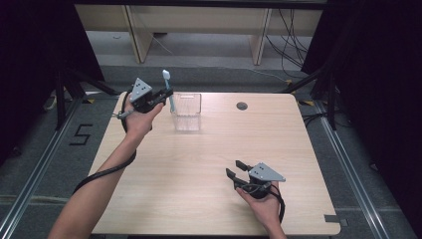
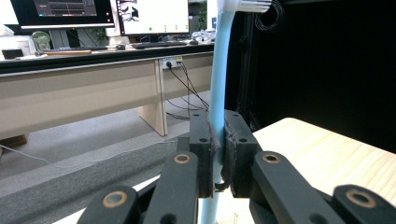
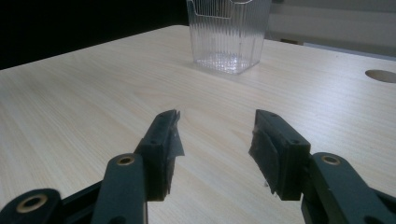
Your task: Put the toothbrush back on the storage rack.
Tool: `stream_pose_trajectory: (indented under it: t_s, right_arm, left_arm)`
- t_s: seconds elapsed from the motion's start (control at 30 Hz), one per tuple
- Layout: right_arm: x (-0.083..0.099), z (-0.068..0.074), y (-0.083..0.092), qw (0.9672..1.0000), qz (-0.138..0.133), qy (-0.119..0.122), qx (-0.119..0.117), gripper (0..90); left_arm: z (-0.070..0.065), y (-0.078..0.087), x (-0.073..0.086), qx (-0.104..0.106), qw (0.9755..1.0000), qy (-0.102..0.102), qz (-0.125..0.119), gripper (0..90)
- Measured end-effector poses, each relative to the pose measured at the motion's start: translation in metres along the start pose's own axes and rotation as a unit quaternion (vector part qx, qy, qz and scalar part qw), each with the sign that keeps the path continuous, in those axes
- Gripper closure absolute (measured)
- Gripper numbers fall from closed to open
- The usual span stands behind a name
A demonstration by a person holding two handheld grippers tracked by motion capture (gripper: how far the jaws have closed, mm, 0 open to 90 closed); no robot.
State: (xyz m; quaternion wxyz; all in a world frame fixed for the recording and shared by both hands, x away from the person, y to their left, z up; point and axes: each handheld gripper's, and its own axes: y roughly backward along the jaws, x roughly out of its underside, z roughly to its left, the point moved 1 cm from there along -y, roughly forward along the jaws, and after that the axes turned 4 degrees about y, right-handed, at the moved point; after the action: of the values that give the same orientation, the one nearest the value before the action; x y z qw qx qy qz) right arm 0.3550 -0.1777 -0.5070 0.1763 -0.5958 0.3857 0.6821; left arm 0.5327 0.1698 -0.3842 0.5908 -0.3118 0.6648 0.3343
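Overhead forward-looking view plus two close claw-mounted views, sharing the table [image 1: 199, 164].

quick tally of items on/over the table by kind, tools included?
Toothbrush: 1, light blue, clamped upright in the left tool
Clear ribbed container: 1
Tools: 2, counting the right tool, open over the table
Total: 4

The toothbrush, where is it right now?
In the high view the toothbrush stands upright at the table's far left, clamped in the left gripper, beside the left wall of the clear container, head up.
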Motion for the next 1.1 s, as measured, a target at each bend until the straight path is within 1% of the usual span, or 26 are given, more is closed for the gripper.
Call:
stream_pose_trajectory:
  t_s: [0.17,0.27,0.3,0.37,0.4,0.47,0.5,0.53,0.57,0.6,0.63,0.73,0.9,0.93,1.0,1.03,1.1]
  right_arm:
    - [0.0,0.0,0.0,1.0,0.0,0.0,0.0,51.0]
    - [0.0,0.0,0.0,1.0,0.0,-0.001,0.0,51.0]
    - [0.0,-0.001,0.0,1.0,0.001,0.004,0.0,51.0]
    - [0.0,-0.001,0.0,1.0,0.001,0.006,-0.002,50.9]
    - [0.0,-0.002,0.0,0.9999,0.001,0.014,0.003,51.0]
    - [0.001,-0.001,-0.001,0.9999,-0.005,0.01,-0.002,50.9]
    - [0.001,-0.001,-0.001,1.0,-0.004,0.009,-0.001,50.9]
    - [0.001,-0.001,-0.001,0.9999,-0.003,0.013,0.002,50.8]
    - [0.001,0.0,-0.001,1.0,-0.002,0.006,-0.001,50.8]
    - [0.001,0.0,-0.001,1.0,-0.003,0.005,-0.002,50.8]
    - [0.001,0.0,-0.001,1.0,0.0,0.007,0.001,50.8]
    - [0.001,0.0,-0.001,1.0,-0.003,0.007,-0.003,50.8]
    - [0.001,0.0,-0.001,1.0,0.001,0.008,0.001,50.7]
    - [0.001,0.0,-0.001,1.0,0.001,0.003,0.0,50.7]
    - [0.001,-0.001,-0.001,0.9999,0.001,0.013,0.001,50.7]
    - [0.001,0.0,-0.001,1.0,0.005,0.004,-0.003,50.7]
    - [0.001,0.001,-0.001,1.0,0.003,0.003,-0.002,50.7]
  left_arm:
    - [0.002,-0.002,-0.001,-0.003,1.0,0.002,-0.001,83.1]
    - [0.005,-0.004,0.002,-0.008,1.0,0.003,0.003,83.1]
    - [0.006,-0.004,0.003,-0.01,0.9999,0.005,0.004,83.0]
    - [0.007,-0.005,0.004,-0.012,0.9999,0.006,0.003,83.1]
    - [0.008,-0.005,0.005,-0.013,0.9999,0.006,0.005,83.1]
    - [0.009,-0.006,0.006,-0.014,0.9999,0.007,0.004,83.1]
    - [0.01,-0.006,0.006,-0.015,0.9998,0.008,0.005,83.1]
    - [0.01,-0.007,0.007,-0.015,0.9998,0.008,0.005,83.0]
    - [0.01,-0.007,0.007,-0.015,0.9998,0.01,0.005,83.1]
    - [0.011,-0.007,0.008,-0.016,0.9998,0.008,0.006,83.1]
    - [0.011,-0.007,0.008,-0.016,0.9998,0.008,0.007,83.0]
    - [0.012,-0.008,0.01,-0.018,0.9998,0.009,0.008,83.0]
    - [0.012,-0.01,0.011,-0.017,0.9998,0.01,0.01,83.0]
    - [0.012,-0.01,0.012,-0.017,0.9998,0.011,0.01,83.0]
    - [0.012,-0.01,0.012,-0.017,0.9997,0.011,0.01,83.0]
    - [0.013,-0.011,0.013,-0.017,0.9997,0.012,0.012,83.0]
    - [0.013,-0.011,0.014,-0.017,0.9997,0.013,0.012,83.0]
